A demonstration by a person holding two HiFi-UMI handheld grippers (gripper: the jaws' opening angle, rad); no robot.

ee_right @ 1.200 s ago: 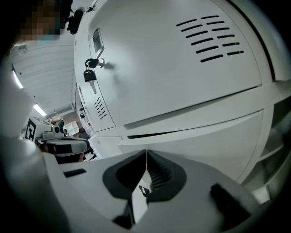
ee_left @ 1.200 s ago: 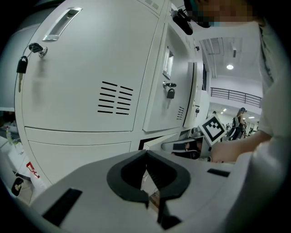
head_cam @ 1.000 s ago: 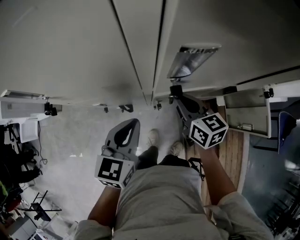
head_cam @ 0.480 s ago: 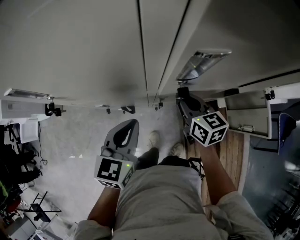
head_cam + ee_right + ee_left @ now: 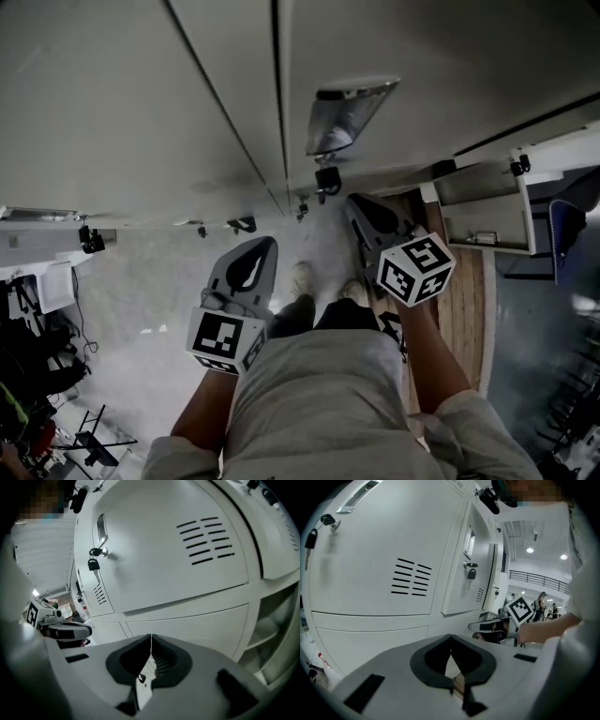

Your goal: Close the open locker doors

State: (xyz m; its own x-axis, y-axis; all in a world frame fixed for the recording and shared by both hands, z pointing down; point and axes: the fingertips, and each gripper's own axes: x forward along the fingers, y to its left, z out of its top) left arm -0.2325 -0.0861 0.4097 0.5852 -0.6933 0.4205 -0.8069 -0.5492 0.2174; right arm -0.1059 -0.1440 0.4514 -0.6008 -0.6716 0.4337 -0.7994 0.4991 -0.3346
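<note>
Standing upright in pale grey, the locker doors (image 5: 216,103) fill the top of the head view, their long axes vertical. Louvred vents (image 5: 205,541) and a black padlock (image 5: 93,565) are seen on the door at the centre of the right gripper view. One open compartment (image 5: 480,217) is seen at right centre. Lower in the frame, the left gripper (image 5: 270,246) and right gripper (image 5: 356,206) are held before the lockers, fingers pressed together on nothing.

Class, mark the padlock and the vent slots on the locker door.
padlock (image 5: 93,565): right gripper view, on its black body.
vent slots (image 5: 205,540): right gripper view, among the middle slots.
</note>
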